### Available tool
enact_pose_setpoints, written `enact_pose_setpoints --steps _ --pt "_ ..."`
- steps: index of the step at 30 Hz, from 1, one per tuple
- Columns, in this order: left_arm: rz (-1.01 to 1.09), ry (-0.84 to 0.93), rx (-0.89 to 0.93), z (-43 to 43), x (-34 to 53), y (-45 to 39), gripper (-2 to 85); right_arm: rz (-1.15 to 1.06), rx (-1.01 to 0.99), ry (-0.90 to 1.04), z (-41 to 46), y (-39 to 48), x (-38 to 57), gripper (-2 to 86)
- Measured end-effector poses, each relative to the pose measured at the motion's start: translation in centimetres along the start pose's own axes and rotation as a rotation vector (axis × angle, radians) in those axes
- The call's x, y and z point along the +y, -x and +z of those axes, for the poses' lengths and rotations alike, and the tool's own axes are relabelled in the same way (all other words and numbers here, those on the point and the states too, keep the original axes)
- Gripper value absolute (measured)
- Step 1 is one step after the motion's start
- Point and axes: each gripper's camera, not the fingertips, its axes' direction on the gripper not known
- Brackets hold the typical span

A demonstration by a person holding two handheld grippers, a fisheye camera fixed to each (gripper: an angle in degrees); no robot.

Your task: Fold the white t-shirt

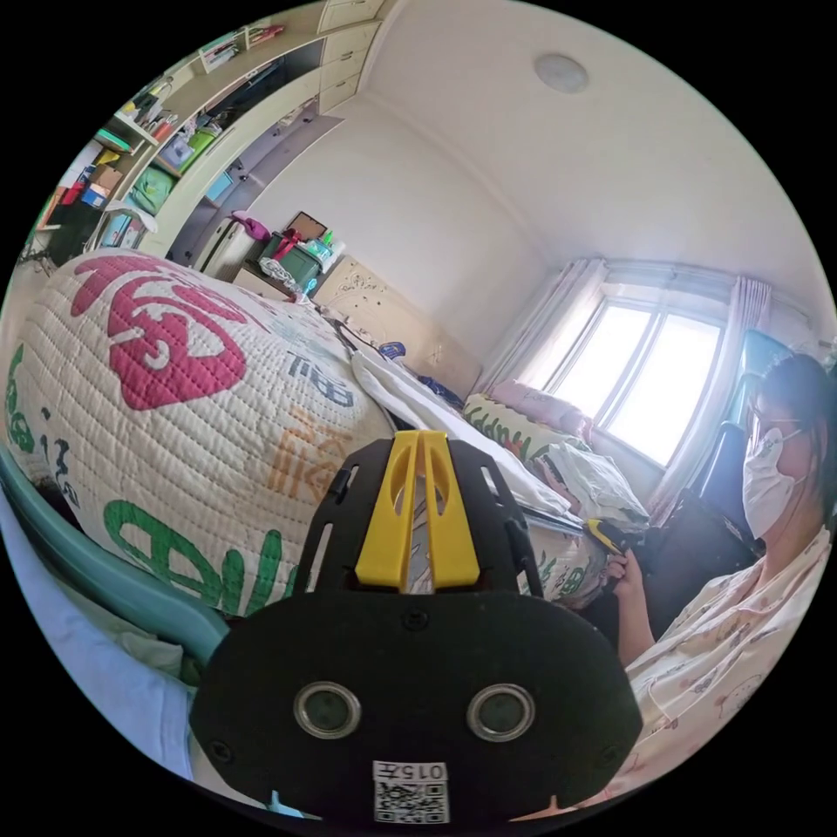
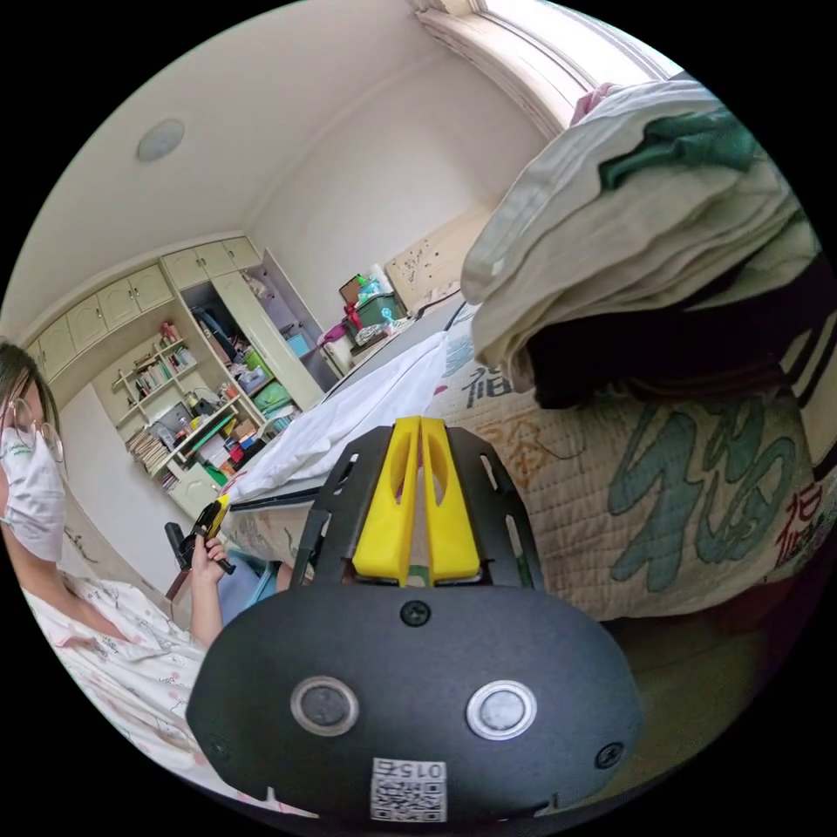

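Left gripper view: left tongs [image 1: 425,438] pressed together, nothing between, quilted bed [image 1: 174,410] beyond. White t-shirt [image 1: 453,432] spread on bed just past tips. Right tongs [image 2: 419,425] likewise pinched empty.

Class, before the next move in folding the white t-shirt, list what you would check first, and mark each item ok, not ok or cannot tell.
1. Left gripper free of cloth: ok, yellow fingers together, nothing between them.
2. Right gripper free of cloth: ok, fingers together.
3. White t-shirt lying on the quilted bed cover: ok.
4. Shirt spread flat: cannot tell, seen edge-on.
5. Grippers near the shirt: not ok, both held off the bed's side.
6. Stacked bedding clear of the shirt: cannot tell.
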Motion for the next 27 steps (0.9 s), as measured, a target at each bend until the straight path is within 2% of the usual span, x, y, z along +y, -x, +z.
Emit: enact_pose_setpoints --steps 3,5,7,13,14,17,21,27 --pt "-0.016 -0.005 0.005 -0.3 1.0 1.2 -0.9 -0.025 -0.015 0.017 0.0 -1.0 1.0 1.0" --pt "-0.043 -0.01 0.027 -0.5 1.9 2.4 -0.9 -0.036 -0.069 0.086 1.7 -1.6 1.8 6.9" --pt "-0.06 -0.02 0.04 -0.8 2.7 3.1 -0.9 -0.056 -0.079 0.136 3.3 -1.5 2.4 9.4" --pt "-0.075 -0.034 0.039 -1.3 5.5 4.4 -0.9 -0.184 0.112 0.183 8.0 1.3 5.9 5.5" --pt "-0.078 -0.033 0.042 -1.5 6.1 4.7 -0.9 -0.199 0.122 0.197 8.7 1.5 6.6 2.5" --pt "-0.068 -0.06 0.042 -2.1 7.5 5.0 -0.9 -0.216 0.117 0.194 9.1 1.0 8.8 0.6" --pt "-0.019 -0.067 -0.02 -3.0 9.1 4.5 -0.9 -0.227 0.132 0.165 7.6 0.0 11.8 -0.2" --pt "0.042 -0.022 -0.097 -3.4 13.1 4.7 -0.7 -0.242 0.127 0.244 9.0 -1.5 17.3 0.8"
